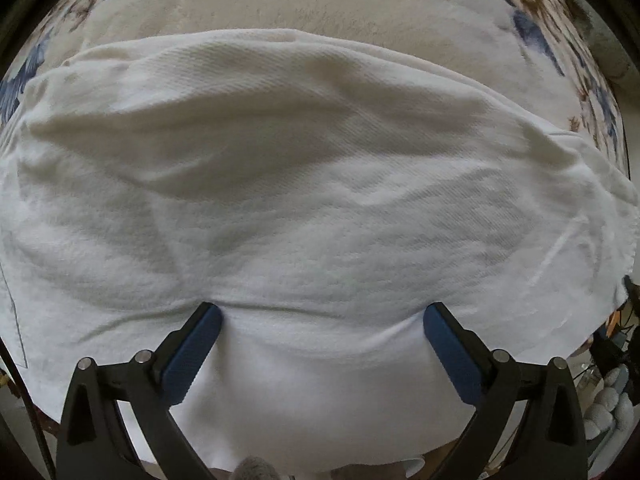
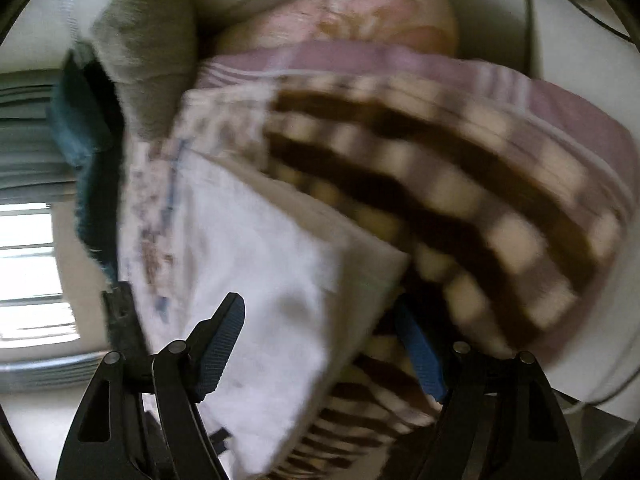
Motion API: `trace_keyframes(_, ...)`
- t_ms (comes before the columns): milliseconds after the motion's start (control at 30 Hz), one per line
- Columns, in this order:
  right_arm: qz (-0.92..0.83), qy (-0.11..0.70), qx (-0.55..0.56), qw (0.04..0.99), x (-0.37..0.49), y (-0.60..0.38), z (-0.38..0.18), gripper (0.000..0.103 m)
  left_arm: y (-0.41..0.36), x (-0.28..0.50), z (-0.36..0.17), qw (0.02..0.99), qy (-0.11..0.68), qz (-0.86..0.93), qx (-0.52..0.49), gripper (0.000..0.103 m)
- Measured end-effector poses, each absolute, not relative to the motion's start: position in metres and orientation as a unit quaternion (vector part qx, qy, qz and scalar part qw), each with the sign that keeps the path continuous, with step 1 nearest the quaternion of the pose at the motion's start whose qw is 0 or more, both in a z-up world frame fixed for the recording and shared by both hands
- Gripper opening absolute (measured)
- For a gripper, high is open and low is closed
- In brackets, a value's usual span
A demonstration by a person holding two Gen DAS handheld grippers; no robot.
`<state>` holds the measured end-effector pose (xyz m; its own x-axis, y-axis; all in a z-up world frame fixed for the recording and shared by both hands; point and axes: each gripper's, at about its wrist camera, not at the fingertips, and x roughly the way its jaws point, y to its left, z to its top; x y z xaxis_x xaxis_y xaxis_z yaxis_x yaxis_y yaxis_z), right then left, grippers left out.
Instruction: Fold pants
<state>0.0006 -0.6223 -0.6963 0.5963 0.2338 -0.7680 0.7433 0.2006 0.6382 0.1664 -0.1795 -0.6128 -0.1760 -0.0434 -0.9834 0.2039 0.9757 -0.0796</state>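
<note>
The white pants (image 1: 304,184) lie spread across a cream bedspread with a blue and brown flower print (image 1: 320,4) and fill most of the left wrist view. My left gripper (image 1: 322,318) is open, its blue pads resting on the near part of the fabric with cloth between them. In the blurred right wrist view, white cloth (image 2: 256,264), probably the pants, passes between the fingers of my right gripper (image 2: 320,312), which is open. I cannot tell whether that cloth is lifted or lying flat.
Behind the white cloth in the right wrist view are a brown and cream checked blanket (image 2: 460,200), a pink striped cover (image 2: 400,60), a grey cushion (image 2: 148,40) and a window (image 2: 28,272) at left. The bed's edge shows at the lower right of the left wrist view.
</note>
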Motion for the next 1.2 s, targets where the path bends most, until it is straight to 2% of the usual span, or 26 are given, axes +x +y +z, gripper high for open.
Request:
trace_keyframes(100,-0.165,0.367,0.623,0.671,0.001,-0.627,-0.695,0.075,-0.190,0.172,-0.618,0.637,0.764,-0.086,0.053,0.103)
trace_keyframes(600,-0.109,0.375,0.660,0.641,0.005,-0.609,-0.720,0.073,-0.206,0.203,-0.648,0.624,0.777,-0.052,0.060,0.103)
trace_keyframes(767,-0.098,0.313,0.686,0.649,0.015,-0.619,-0.719,0.053,-0.202,0.202,-0.650,0.622,0.779,-0.054,0.058,0.103)
trace_keyframes(900,-0.091,0.358,0.642,0.671,0.047,-0.616,-0.725,0.053,-0.205,0.198,-0.650,0.625,0.777,-0.056,0.058,0.103)
trace_keyframes(933,-0.088,0.366,0.641,0.669,0.053,-0.616,-0.730,0.050,-0.207,0.199,-0.651,0.626,0.776,-0.055,0.058,0.103)
trace_keyframes(967,-0.091,0.363,0.645,0.666,0.054,-0.617,-0.734,0.044,-0.206,0.199,-0.650,0.626,0.776,-0.055,0.058,0.103)
trace_keyframes(1000,-0.099,0.363,0.648,0.662,0.054,-0.620,-0.734,0.021,-0.205,0.200,-0.648,0.627,0.775,-0.055,0.059,0.103)
trace_keyframes(1033,-0.106,0.360,0.647,0.664,0.052,-0.623,-0.729,0.013,-0.205,0.199,-0.647,0.627,0.775,-0.055,0.059,0.103)
trace_keyframes(1133,-0.115,0.342,0.639,0.679,0.046,-0.621,-0.710,0.011,-0.203,0.194,-0.640,0.631,0.772,-0.053,0.058,0.103)
trace_keyframes(1200,-0.112,0.358,0.627,0.683,0.052,-0.616,-0.706,0.012,-0.205,0.192,-0.636,0.639,0.765,-0.047,0.060,0.103)
